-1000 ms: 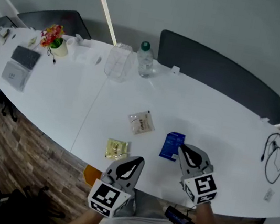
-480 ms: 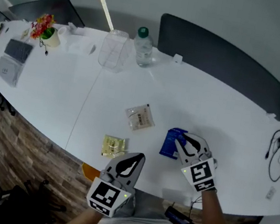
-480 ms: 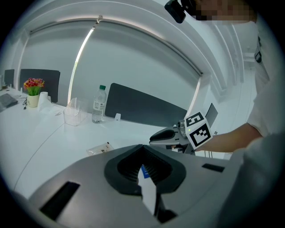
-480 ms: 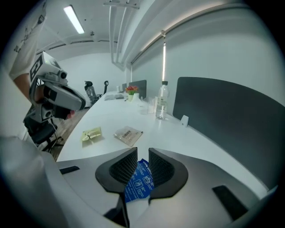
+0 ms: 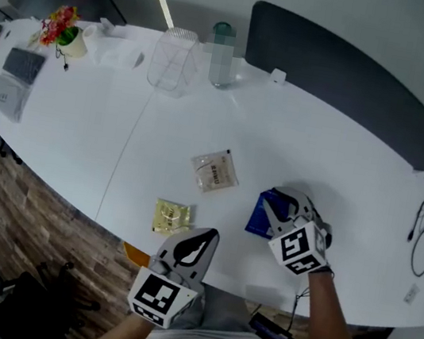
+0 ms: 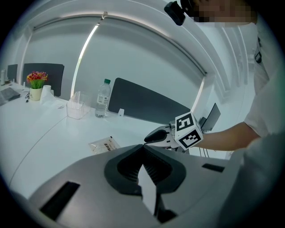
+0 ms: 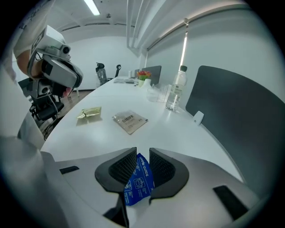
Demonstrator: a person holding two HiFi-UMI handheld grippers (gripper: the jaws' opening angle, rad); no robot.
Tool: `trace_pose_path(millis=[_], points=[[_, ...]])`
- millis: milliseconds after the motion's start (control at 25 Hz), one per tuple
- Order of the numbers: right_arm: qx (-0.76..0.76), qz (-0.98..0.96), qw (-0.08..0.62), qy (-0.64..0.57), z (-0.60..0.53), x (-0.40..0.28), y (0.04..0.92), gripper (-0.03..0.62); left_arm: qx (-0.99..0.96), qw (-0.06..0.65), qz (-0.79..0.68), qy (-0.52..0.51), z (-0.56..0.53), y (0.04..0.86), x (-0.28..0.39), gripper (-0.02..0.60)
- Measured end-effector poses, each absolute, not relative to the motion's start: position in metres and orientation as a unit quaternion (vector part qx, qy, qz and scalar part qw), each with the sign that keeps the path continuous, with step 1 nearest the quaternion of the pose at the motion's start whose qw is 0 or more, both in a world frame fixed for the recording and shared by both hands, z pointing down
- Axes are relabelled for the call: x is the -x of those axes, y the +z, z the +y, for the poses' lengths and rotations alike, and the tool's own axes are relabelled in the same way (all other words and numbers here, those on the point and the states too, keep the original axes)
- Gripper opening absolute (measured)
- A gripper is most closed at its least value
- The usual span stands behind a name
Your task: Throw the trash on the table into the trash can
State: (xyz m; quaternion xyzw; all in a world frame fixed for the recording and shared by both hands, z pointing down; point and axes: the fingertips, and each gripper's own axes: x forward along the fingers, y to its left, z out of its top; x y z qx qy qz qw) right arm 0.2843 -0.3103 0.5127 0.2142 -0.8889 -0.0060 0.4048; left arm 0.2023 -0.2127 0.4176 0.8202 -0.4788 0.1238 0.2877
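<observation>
Opening up over the blue packet (image 5: pixel 258 221) at the table's near edge

Yellow sachet (image 5: pixel 172 217) lies leftmost. The left gripper (image 6: pixel 143 147) hovers beside it, jaws pressed together, empty. The clear packet (image 5: pixel 216 170) sits mid-table (image 5: pixel 341 170), and the right gripper (image 7: pixel 142 156) has its jaws opening, with the blue packet between them.

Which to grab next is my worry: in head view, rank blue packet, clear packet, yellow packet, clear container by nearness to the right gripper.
1. blue packet, between opening fingers of the right gripper.
2. clear packet, farther left.
3. yellow packet, near edge.
4. clear container, far side.
</observation>
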Motion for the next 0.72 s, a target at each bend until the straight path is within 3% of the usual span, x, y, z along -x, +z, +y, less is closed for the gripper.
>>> trace_pose_path(millis=[720], points=[[-0.074, -0.875, 0.477, -0.045, -0.311, -0.276, 0.538, 0.099, -0.810, 0.309, -0.484, 0.119, -0.209, 0.428, -0.195, 0.000]])
